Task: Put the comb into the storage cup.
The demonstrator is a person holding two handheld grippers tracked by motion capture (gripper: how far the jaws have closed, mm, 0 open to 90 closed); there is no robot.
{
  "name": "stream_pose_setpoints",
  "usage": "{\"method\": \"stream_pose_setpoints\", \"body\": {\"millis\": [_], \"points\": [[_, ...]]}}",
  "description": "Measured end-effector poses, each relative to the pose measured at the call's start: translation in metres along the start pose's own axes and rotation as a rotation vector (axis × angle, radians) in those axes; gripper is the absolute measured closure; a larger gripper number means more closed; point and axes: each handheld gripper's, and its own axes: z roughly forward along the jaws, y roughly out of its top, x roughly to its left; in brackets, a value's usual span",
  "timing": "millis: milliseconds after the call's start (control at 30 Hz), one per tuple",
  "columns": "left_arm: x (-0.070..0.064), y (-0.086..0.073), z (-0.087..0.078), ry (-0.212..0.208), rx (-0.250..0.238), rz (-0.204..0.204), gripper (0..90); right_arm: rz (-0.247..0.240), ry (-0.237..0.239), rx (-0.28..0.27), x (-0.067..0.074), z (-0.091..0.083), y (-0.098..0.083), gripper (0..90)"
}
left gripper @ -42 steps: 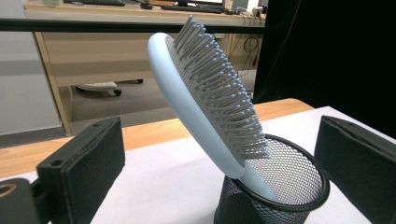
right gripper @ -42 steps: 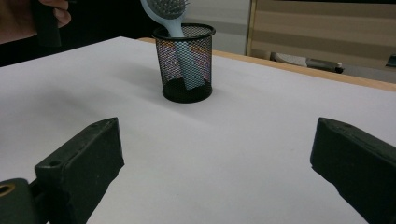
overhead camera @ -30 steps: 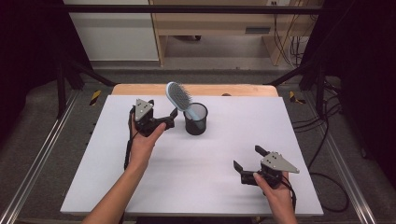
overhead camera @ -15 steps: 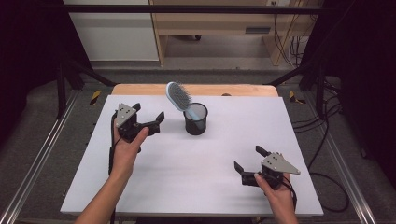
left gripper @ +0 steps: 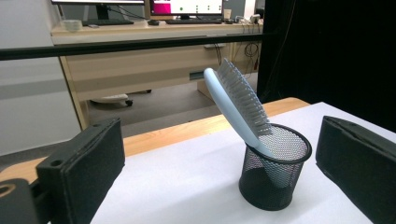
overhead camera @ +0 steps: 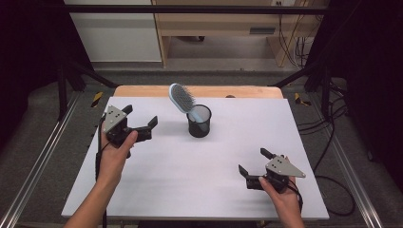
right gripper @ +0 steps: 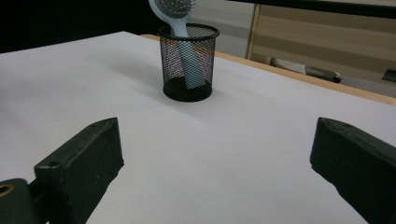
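Here, left gripper (overhead camera: 140, 121): jaws spread, empty, just left of the mesh cup (overhead camera: 199, 121).
Right gripper (overhead camera: 252, 161): jaws spread, empty, low by the near right edge, well apart from the cup.
Hairbrush (overhead camera: 183, 99): handle down in the cup, head leaning up and back-left.
Nearer hand: the left.
Room: bare white table (overhead camera: 190, 175) all around; far edge close behind the cup.
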Motion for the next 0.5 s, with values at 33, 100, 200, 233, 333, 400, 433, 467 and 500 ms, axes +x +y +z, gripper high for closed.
{"method": "stream_pose_setpoints", "body": {"millis": [33, 100, 200, 233, 333, 400, 433, 467, 500], "points": [[0.001, 0.001, -0.002, 0.0, 0.0, -0.002, 1.2, -0.005, -0.002, 0.001, -0.001, 0.0, 0.0, 2.6], [0.003, 0.003, -0.005, 0.002, 0.005, -0.003, 1.1, -0.004, -0.004, -0.002, -0.001, 0.0, 0.0, 2.6], [0.007, 0.004, -0.01, 0.006, 0.0, -0.006, 1.1, -0.004, -0.007, -0.003, -0.002, -0.001, -0.001, 2.6], [0.007, 0.004, -0.01, 0.006, -0.003, -0.011, 1.1, -0.004, -0.007, -0.004, -0.002, -0.001, -0.001, 2.5], [0.01, 0.007, -0.013, 0.012, -0.009, -0.014, 1.1, -0.002, -0.007, -0.003, -0.001, -0.001, -0.001, 2.5], [0.011, 0.009, -0.015, 0.015, -0.014, -0.011, 1.2, -0.004, -0.005, -0.001, -0.001, 0.0, -0.001, 2.6], [0.012, 0.011, -0.016, 0.015, -0.017, -0.012, 1.2, -0.004, -0.005, 0.0, -0.001, 0.0, -0.001, 2.6], [0.012, 0.012, -0.016, 0.015, -0.021, -0.011, 1.1, -0.003, -0.006, -0.001, -0.001, 0.0, -0.001, 2.6], [0.013, 0.013, -0.017, 0.016, -0.023, -0.011, 1.1, -0.003, -0.006, -0.001, 0.0, 0.0, -0.001, 2.6]]}}
